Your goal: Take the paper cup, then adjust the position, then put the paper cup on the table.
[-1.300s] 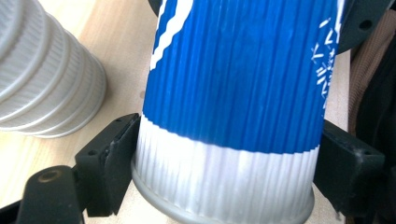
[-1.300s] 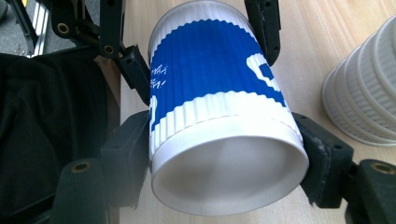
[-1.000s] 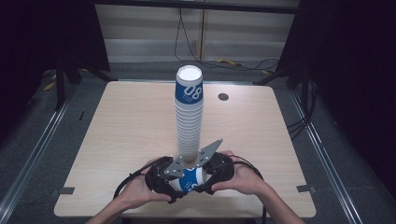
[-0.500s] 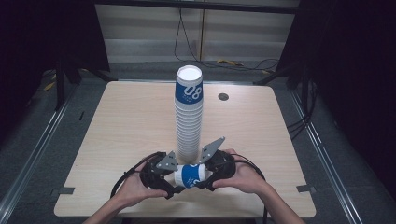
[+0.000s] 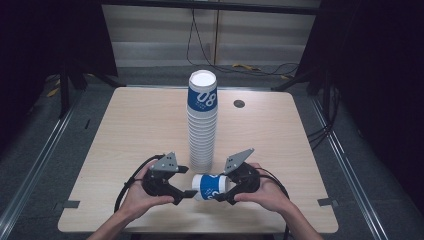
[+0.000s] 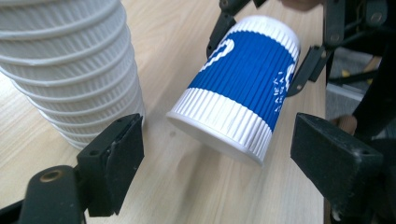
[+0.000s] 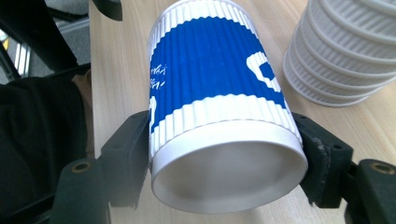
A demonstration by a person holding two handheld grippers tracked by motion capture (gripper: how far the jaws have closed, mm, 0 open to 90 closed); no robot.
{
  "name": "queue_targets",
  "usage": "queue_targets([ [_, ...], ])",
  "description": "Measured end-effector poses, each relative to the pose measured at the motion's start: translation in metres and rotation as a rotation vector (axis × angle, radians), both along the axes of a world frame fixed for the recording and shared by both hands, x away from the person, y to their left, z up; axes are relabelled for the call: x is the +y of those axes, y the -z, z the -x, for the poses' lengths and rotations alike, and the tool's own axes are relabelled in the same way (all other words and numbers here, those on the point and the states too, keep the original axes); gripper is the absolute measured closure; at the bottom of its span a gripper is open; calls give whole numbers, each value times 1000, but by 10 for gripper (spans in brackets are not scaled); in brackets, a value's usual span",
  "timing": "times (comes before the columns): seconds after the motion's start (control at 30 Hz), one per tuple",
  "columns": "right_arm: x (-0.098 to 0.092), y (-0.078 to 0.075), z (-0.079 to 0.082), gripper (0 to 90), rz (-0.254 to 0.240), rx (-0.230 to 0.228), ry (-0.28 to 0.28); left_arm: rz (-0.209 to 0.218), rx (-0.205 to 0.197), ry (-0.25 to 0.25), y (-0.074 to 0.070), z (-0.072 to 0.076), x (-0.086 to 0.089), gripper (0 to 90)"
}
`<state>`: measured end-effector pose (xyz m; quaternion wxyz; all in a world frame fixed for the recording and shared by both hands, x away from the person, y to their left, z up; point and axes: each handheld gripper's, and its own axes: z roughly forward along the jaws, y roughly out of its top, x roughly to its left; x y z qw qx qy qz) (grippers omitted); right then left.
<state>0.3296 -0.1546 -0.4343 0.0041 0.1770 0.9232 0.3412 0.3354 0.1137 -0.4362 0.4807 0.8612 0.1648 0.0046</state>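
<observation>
A tall stack of white ribbed paper cups (image 5: 202, 125) stands upside down in the middle of the table, its top cup banded blue. A single blue-and-white cup (image 5: 210, 186) lies sideways just above the table, in front of the stack. My right gripper (image 5: 223, 186) is shut on one end of the cup (image 7: 215, 70), a jaw on each side (image 7: 226, 149). My left gripper (image 5: 186, 181) faces the cup's other end (image 6: 243, 84) and is open (image 6: 217, 140), its jaws wide of the rim. The stack's base (image 6: 70, 70) sits close beside the left jaw.
The wooden table (image 5: 125, 130) has a round cable hole (image 5: 239, 103) at the back right. Black cables loop from both grippers near the front edge. A dark floor with rails and stands surrounds the table.
Both hands have drifted slightly toward the front edge with the cup. The left gripper now stands a little off the cup's end.
</observation>
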Motion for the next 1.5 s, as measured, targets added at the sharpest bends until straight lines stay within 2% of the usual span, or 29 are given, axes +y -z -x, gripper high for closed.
queue_targets([
  [0.07,-1,1,0,283,-10,6,0,23,0,-20,0,-1,1,164],
  [0.1,-2,1,1,283,-34,10,3,33,0,-28,0,-2,2,164],
  [0.2,-3,1,1,283,-58,12,5,61,12,-35,-1,-4,5,164],
  [0.27,-3,2,0,283,-75,3,7,91,12,-44,-1,-4,7,164],
  [0.3,-4,4,0,282,-94,-7,29,105,11,-48,-1,-4,8,165],
  [0.37,-4,5,-1,282,-102,-17,41,133,19,-45,-1,-5,10,165],
  [0.47,-5,6,-3,282,-125,-21,49,167,12,-62,1,-7,13,165],
  [0.53,-7,8,-4,282,-176,-35,62,177,6,-72,1,-7,14,165],
  [0.57,-7,8,-4,282,-176,-35,62,178,1,-76,1,-7,15,165],
  [0.63,-9,10,-4,281,-214,-51,65,202,-5,-73,-1,-5,16,172],
  [0.8,-11,13,-3,281,-226,-63,84,236,-34,-78,-2,-3,15,171],
  [0.87,-13,14,-1,281,-256,-57,88,255,-44,-77,-3,-2,15,160],
  [0.93,-15,16,0,281,-298,-55,93,263,-40,-78,-3,-2,15,160],
  [1.0,-18,18,2,281,-354,-79,88,264,-24,-72,-2,-1,14,160],
  [1.07,-19,19,3,282,-387,-81,83,269,-17,-67,-2,-1,13,160],
  [1.1,-20,19,4,281,-386,-89,86,268,-18,-67,-3,0,12,160],
  [1.13,-19,20,5,282,-384,-89,79,284,-14,-62,-3,0,11,160],
  [1.3,-19,21,5,281,-398,-92,79,283,-11,-54,-3,1,10,160],
  [1.33,-20,21,4,281,-427,-89,80,282,-12,-53,-3,2,10,163],
  [1.43,-21,21,5,281,-437,-87,88,294,-35,-66,-5,2,12,162],
  [1.5,-21,22,6,281,-463,-93,82,301,-39,-73,-4,1,13,159],
])
